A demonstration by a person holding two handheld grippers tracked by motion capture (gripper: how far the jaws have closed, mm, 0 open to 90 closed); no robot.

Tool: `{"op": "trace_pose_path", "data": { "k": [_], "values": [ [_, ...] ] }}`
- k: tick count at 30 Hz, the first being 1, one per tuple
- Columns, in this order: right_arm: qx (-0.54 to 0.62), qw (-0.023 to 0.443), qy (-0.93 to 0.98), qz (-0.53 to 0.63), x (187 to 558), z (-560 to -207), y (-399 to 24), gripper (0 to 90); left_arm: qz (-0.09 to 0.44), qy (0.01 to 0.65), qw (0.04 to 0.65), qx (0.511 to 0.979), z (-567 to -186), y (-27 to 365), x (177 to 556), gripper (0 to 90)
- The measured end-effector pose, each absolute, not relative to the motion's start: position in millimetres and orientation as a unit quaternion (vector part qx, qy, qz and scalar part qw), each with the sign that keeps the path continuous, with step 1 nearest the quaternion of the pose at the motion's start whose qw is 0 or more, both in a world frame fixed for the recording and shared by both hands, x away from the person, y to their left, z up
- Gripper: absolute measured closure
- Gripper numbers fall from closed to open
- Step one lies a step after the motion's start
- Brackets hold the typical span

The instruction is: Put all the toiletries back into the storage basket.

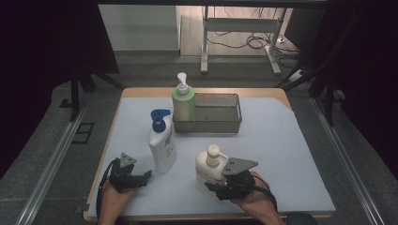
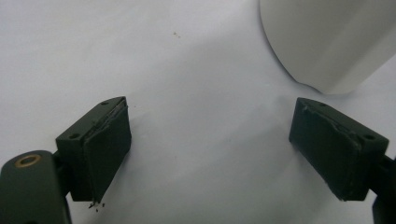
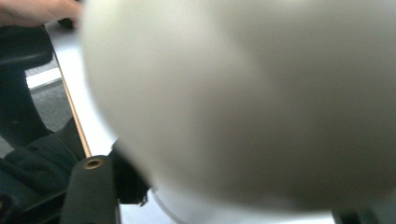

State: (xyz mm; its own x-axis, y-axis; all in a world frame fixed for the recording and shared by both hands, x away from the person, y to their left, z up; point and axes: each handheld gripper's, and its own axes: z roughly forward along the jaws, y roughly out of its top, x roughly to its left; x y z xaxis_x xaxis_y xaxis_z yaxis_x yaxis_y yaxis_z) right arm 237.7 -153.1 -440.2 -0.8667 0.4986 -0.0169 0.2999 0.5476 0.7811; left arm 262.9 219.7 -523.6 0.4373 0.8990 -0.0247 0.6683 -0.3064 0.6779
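Observation:
A cream pump bottle (image 1: pixel 208 165) stands at the front of the pale blue mat (image 1: pixel 277 154). My right gripper (image 1: pixel 212 186) comes at it from the right and front, jaws on either side of its body and shut on it. In the right gripper view the cream bottle (image 3: pixel 243 102) is blurred and very close, with one jaw pad against its left edge. A white bottle with a blue pump (image 1: pixel 162 149) stands left of centre. My left gripper (image 1: pixel 142 178) rests on the mat just left of it, open and empty (image 2: pixel 210 154), with the white bottle's base (image 2: pixel 327 42) ahead to the right.
A green pump bottle (image 1: pixel 183 104) stands at the back, touching the left end of a metal mesh basket (image 1: pixel 237 123). The wooden table edge (image 1: pixel 197 217) runs along the front. Beyond the table are a grey floor and a white desk frame (image 1: pixel 205 47).

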Motion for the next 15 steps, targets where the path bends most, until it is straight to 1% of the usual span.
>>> {"op": "trace_pose_path", "data": {
  "k": [2, 9, 15],
  "values": [
    [0.230, 0.112, 0.871, 0.418, 239.7, -440.0, -154.4, 34.8, 0.183, 0.498, 0.315, 0.787, -523.6, 219.7, 262.9, 12.9],
    [0.231, 0.111, 0.871, 0.419, 240.7, -440.3, -152.8, 33.9, 0.183, 0.498, 0.315, 0.787, -523.6, 219.7, 262.9, 12.9],
    [0.231, 0.112, 0.876, 0.409, 240.2, -438.8, -151.4, 36.0, 0.183, 0.498, 0.315, 0.787, -523.6, 219.7, 262.9, 12.9]
  ]
}}
